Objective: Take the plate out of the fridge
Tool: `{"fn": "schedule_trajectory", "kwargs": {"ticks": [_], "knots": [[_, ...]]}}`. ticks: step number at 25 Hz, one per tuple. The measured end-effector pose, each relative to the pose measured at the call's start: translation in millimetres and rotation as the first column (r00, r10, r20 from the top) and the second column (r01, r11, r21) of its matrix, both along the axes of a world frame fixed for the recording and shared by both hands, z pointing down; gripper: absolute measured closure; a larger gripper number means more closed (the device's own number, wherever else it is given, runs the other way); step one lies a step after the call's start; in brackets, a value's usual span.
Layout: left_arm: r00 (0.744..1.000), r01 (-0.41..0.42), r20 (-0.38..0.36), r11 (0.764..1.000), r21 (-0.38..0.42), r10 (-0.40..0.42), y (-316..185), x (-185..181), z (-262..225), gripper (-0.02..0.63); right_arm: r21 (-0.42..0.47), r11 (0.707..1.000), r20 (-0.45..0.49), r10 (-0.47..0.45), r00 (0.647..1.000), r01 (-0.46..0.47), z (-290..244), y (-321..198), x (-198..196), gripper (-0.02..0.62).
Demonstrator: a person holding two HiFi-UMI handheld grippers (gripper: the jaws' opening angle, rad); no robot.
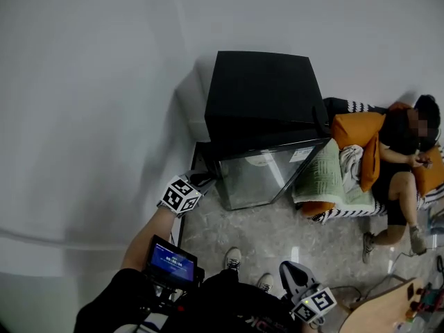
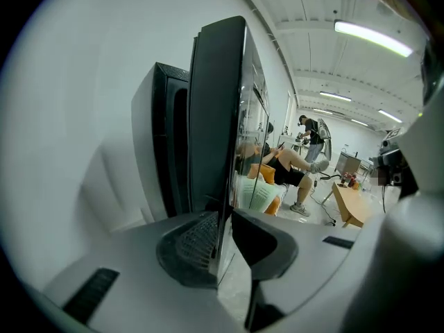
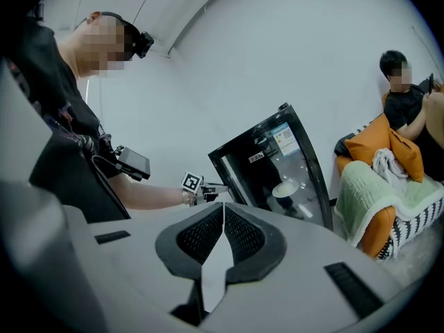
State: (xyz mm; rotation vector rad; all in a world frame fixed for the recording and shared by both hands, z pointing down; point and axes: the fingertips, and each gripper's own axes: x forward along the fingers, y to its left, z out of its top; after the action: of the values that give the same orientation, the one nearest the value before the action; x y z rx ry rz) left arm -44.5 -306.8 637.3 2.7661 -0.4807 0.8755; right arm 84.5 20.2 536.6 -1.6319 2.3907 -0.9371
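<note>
Opening stage: my left gripper [image 1: 202, 181] clamps the fridge door [image 1: 267, 172] edge, right gripper [image 3: 223, 231] closed, empty; next, swing it wide for the plate [image 3: 285, 188].

In my left gripper view the fridge door [image 2: 216, 116] covers the fridge's inside. In the right gripper view the plate [image 3: 284, 188] behind its glass is small and dim.

We see a black fridge [image 1: 260, 92] and a white wall [image 1: 90, 82]. We note orange cushions [image 1: 356, 129] and a pale green blanket [image 1: 322, 175].
</note>
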Motion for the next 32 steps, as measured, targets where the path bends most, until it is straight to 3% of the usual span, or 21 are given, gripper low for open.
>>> {"fn": "schedule_trajectory", "kwargs": {"ticks": [19, 26, 30, 32], "knots": [[0.979, 0.205, -0.025, 0.977, 0.056, -0.204, 67.1, -0.5, -5.8, 0.538, 0.047, 0.998, 0.015, -0.053, 0.998, 0.052, -14.1, 29.9, 21.6, 0.588], [0.926, 0.378, -0.037, 0.919, 0.111, -0.376, 98.5, -0.8, -6.5, 0.538, 0.080, 0.994, 0.016, -0.073, 0.997, 0.072, -19.4, 52.8, 35.0, 0.588], [0.906, 0.422, -0.045, 0.892, 0.161, -0.421, 124.9, -1.8, -8.3, 0.538, 0.095, 0.991, 0.022, -0.097, 0.995, 0.094, -18.8, 63.5, 39.8, 0.588], [0.875, 0.484, -0.105, 0.858, 0.171, -0.473, 135.8, -14.7, -15.3, 0.538, 0.097, 0.989, 0.027, -0.111, 0.993, 0.108, -17.4, 68.2, 38.5, 0.588]]}}
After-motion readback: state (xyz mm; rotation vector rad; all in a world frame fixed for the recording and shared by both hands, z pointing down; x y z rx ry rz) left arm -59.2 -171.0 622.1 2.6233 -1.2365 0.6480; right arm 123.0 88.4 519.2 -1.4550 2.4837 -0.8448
